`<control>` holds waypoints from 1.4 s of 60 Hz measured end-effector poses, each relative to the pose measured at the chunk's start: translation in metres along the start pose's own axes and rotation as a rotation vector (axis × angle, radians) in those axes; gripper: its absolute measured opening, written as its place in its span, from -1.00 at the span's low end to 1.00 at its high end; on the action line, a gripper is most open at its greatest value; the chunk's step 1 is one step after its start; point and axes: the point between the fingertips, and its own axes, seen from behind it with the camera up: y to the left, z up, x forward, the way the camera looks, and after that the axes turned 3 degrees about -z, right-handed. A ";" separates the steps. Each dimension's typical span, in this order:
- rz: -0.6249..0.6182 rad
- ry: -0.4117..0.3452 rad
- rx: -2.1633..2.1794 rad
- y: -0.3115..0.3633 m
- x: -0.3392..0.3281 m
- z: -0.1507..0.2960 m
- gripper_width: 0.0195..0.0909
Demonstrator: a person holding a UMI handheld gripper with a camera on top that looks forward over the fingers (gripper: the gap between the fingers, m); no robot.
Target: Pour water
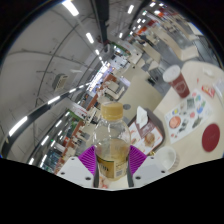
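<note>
A clear plastic bottle [113,140] with yellowish liquid in its lower part and a printed label stands between my fingers. My gripper [112,166] is shut on the bottle, the purple pads [89,160] pressing on both sides of it. The whole view is tilted, with the ceiling to the left and the table to the right. Just beyond the bottle sits a white cup [166,157] near a pink-rimmed item on the table [158,112]. No stream of water is visible.
A tall white cup with a red band [178,83], a printed sheet [186,116] and a dark red round lid [212,137] lie on the table to the right. Rows of ceiling lights and more tables stretch far behind.
</note>
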 end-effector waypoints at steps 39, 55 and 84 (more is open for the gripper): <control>-0.432 -0.070 -0.831 -0.247 -0.072 0.072 -0.47; -0.417 -0.102 -0.856 -0.249 -0.074 0.068 -0.22; -0.577 0.069 -0.805 -0.199 -0.187 0.007 0.82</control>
